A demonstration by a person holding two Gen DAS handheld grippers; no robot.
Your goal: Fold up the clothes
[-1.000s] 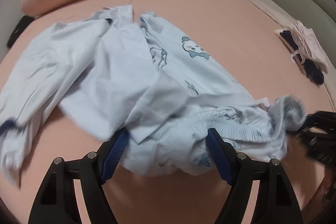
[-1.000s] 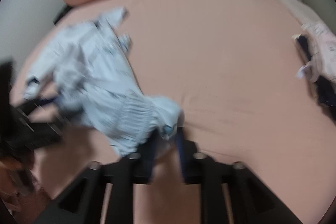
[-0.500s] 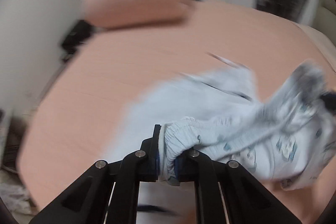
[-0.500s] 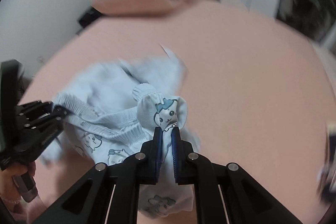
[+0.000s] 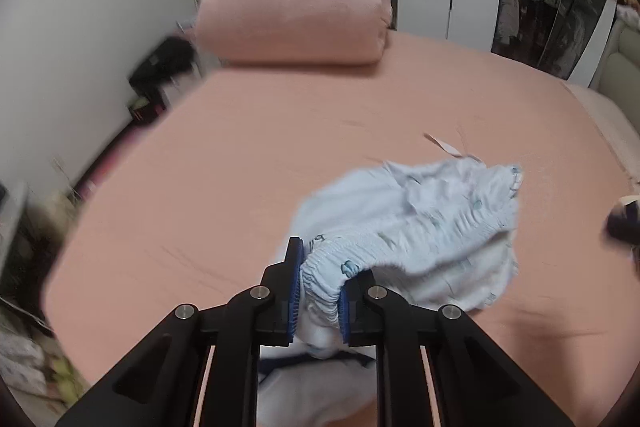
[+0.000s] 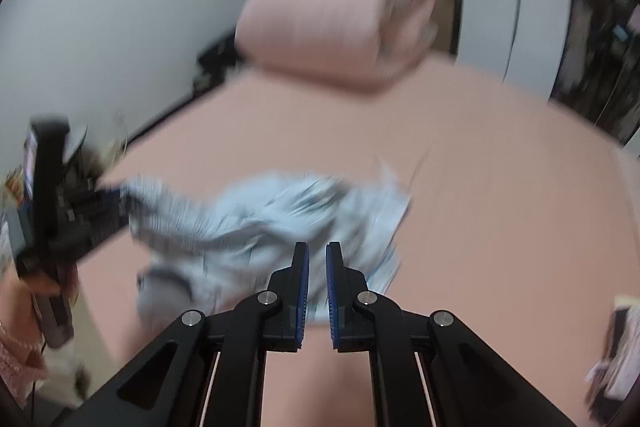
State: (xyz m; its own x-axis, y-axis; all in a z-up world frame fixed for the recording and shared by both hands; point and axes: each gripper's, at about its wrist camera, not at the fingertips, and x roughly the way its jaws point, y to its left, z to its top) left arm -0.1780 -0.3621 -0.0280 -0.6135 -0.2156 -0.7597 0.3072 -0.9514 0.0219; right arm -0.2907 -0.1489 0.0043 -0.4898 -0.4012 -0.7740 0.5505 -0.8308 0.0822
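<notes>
Lower centre of left view: left gripper (image 5: pixel 320 279) pinching elastic waistband of pale blue pants (image 5: pixel 420 227), rest draped over pink bed (image 5: pixel 240 155). Right gripper (image 6: pixel 317 267) nearly closed, empty. Fabric light, limp; grip waistband corners.

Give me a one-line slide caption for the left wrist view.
Left claw clamps the elastic waistband of light-blue printed pants above a pink bed, a folded pink quilt behind.
</notes>
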